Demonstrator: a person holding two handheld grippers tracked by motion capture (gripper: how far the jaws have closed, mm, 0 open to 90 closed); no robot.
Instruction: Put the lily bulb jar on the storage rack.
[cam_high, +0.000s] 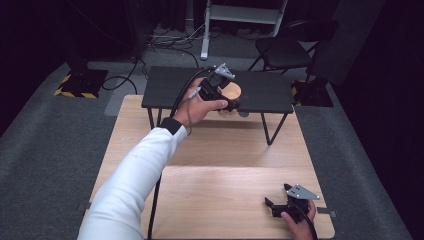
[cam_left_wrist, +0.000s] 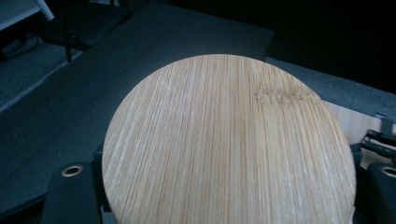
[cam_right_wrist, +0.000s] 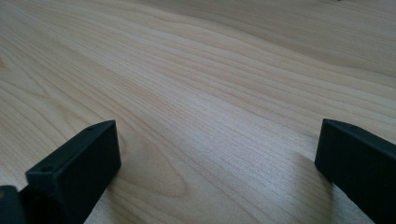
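In the high view, the left gripper (cam_high: 226, 102) is held above the centre of the frame by a hand on a long white sleeve (cam_high: 130, 185) that rises from the lower left. It is over the near edge of a small black table (cam_high: 170, 90) standing on the far end of the light wooden worktop (cam_high: 220, 180). A round wooden disc (cam_high: 233, 91) shows just beside the gripper's body, half hidden by it, with a pale patch below it that is too small to make out. The right gripper (cam_high: 272, 206) rests at the lower right of the frame, low on the worktop near its front edge, a hand behind it. A dark chair (cam_high: 287, 47) stands on the grey floor at the upper right.

The left gripper view gives what the high view hides: the disc (cam_left_wrist: 229, 144) spreads across the middle and lower frame, its fine bamboo grain running up and down. Its lower edge is caught between the two black jaws at the bottom corners, which are closed on it. The black table (cam_left_wrist: 93, 93) lies behind it at the left, a corner of the worktop (cam_left_wrist: 355, 123) at the right.

In the right gripper view, the jaws stand wide apart at the lower left and lower right, nothing between them. Bare worktop (cam_right_wrist: 210, 93) lies under them.
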